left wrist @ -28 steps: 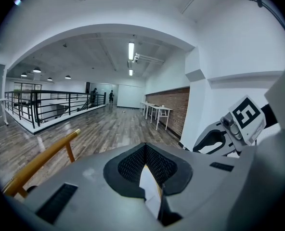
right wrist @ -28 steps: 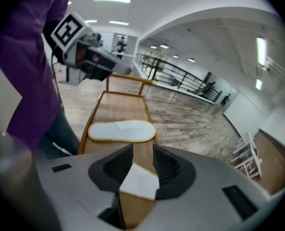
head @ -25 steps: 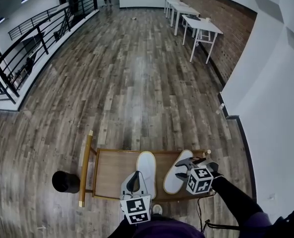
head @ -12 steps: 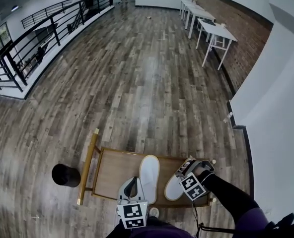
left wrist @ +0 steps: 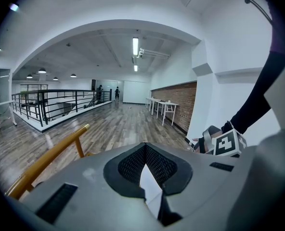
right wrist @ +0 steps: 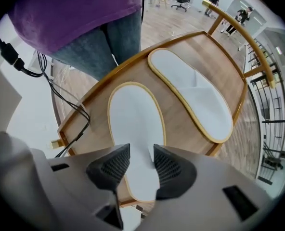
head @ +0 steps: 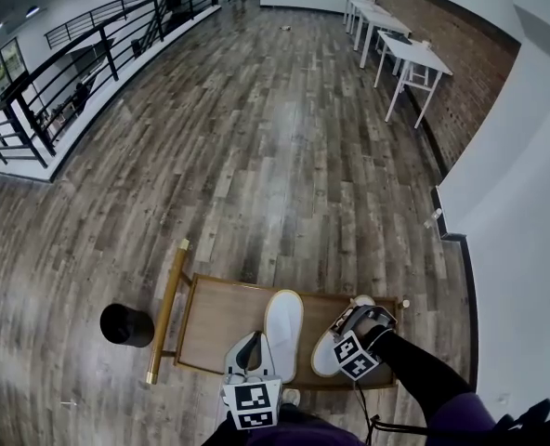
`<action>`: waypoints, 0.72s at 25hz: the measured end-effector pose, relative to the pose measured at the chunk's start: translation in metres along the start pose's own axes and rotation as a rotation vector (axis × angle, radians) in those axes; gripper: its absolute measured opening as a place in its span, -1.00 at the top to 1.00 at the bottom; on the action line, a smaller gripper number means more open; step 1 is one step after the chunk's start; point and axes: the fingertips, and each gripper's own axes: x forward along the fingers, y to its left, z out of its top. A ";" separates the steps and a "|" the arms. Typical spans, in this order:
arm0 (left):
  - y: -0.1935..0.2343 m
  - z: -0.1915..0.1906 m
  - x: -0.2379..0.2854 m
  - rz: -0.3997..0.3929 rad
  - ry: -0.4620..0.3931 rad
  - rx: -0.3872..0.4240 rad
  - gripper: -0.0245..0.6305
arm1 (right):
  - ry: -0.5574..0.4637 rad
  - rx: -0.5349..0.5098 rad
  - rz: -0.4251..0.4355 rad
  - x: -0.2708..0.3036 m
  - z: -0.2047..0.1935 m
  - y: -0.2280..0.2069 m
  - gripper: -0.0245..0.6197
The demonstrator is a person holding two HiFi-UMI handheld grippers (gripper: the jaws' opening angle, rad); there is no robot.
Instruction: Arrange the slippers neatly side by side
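Note:
Two white slippers lie on a wooden tray. The left slipper points straight away from me. The right slipper lies beside it, slanted a little to the right. My right gripper hovers over the right slipper, its jaws apart with the slipper's end showing in the gap and the pads not pressing on it. The other slipper lies beyond. My left gripper hangs at the tray's near edge, jaws together, holding nothing.
The tray has a yellow wooden handle on its left side. A black round bin stands on the plank floor left of it. A white wall runs close on the right, white tables far back, railings to the left.
My right gripper has drawn back towards me along the right slipper and its jaws have spread. Both slippers and the left gripper stay about where they were.

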 end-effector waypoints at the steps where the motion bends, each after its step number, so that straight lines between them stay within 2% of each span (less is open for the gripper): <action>1: -0.001 0.000 0.001 -0.003 0.000 0.000 0.93 | 0.000 0.008 -0.007 0.000 -0.001 -0.001 0.49; 3: -0.004 0.001 0.002 -0.010 0.003 0.001 0.93 | -0.001 0.023 -0.022 -0.002 -0.001 -0.002 0.85; 12: -0.010 0.000 0.007 -0.028 0.002 0.007 0.93 | -0.049 0.173 -0.046 -0.012 -0.002 0.001 0.87; 15: -0.012 0.001 0.006 -0.032 -0.002 0.005 0.93 | -0.084 0.283 -0.062 -0.023 -0.005 -0.001 0.87; 18: -0.015 0.003 0.006 -0.039 -0.007 0.004 0.93 | -0.132 0.437 -0.061 -0.034 -0.011 -0.003 0.87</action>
